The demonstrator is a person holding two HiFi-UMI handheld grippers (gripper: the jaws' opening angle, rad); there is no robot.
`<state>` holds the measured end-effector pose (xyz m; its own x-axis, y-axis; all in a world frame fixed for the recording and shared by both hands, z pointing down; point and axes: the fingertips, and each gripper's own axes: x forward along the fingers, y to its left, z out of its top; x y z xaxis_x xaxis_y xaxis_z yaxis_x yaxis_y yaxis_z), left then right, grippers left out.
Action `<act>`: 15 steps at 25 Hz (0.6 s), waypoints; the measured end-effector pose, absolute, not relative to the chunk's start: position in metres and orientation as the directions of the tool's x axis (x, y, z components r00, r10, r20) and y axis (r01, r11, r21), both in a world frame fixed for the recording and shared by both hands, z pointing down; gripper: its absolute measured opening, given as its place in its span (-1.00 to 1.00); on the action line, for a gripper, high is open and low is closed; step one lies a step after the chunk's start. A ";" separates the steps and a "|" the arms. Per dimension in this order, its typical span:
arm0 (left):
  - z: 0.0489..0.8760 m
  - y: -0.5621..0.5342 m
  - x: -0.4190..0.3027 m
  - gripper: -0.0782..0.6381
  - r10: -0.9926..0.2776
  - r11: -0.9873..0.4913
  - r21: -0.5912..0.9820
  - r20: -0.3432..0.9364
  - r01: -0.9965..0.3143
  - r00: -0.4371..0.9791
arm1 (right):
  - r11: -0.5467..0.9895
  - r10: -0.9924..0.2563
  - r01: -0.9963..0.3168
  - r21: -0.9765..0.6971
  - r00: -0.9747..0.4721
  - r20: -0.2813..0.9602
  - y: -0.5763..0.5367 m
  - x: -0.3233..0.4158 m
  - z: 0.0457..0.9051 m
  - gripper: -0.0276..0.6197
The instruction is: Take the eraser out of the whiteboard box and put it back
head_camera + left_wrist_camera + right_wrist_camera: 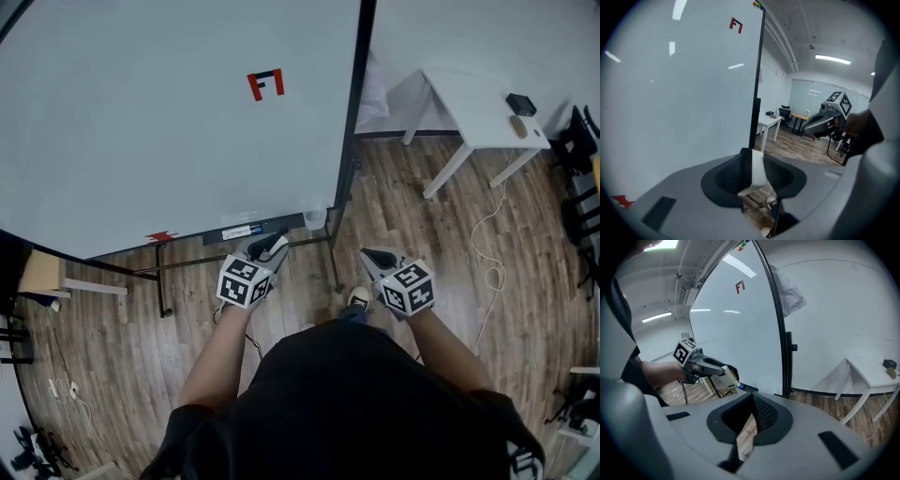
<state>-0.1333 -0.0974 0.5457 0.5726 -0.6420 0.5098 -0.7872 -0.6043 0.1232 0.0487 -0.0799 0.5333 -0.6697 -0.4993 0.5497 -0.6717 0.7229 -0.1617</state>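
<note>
Left gripper view: smooth white blocky eraser [758, 171]

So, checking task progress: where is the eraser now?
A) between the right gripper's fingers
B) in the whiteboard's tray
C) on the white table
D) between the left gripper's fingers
D: the eraser sits clamped in the left gripper, as its own view shows.

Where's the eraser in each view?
Head view: eraser in the left hand-held gripper, lower centre, by the whiteboard's bottom edge.
Left gripper view: eraser clamped between the jaws, bottom centre.
Right gripper view: eraser left of centre, at the left hand-held gripper's tip.
Shared landmark: red-and-black mark high on the whiteboard.
</note>
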 end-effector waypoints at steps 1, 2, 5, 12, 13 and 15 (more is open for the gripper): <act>0.546 -0.096 -0.134 -0.36 -0.642 -0.603 0.124 0.512 -0.788 0.571 | 0.723 -0.499 -0.672 -0.161 -0.669 0.551 -0.079 0.049 0.534 -0.93; 0.547 -0.095 -0.135 -0.35 -0.641 -0.602 0.125 0.513 -0.789 0.571 | 0.723 -0.499 -0.672 -0.161 -0.669 0.552 -0.078 0.049 0.534 -0.93; 0.548 -0.093 -0.136 -0.36 -0.641 -0.600 0.128 0.514 -0.790 0.570 | 0.719 -0.499 -0.675 -0.163 -0.666 0.554 -0.076 0.050 0.535 -0.93; 0.548 -0.089 -0.134 -0.35 -0.640 -0.599 0.126 0.519 -0.791 0.567 | 0.715 -0.495 -0.677 -0.177 -0.668 0.555 -0.072 0.053 0.536 -0.93; 0.547 -0.090 -0.134 -0.36 -0.640 -0.599 0.125 0.518 -0.791 0.567 | 0.714 -0.494 -0.676 -0.180 -0.669 0.555 -0.072 0.053 0.536 -0.93; 0.546 -0.091 -0.133 -0.36 -0.642 -0.599 0.125 0.516 -0.791 0.568 | 0.713 -0.493 -0.677 -0.183 -0.670 0.555 -0.072 0.054 0.536 -0.93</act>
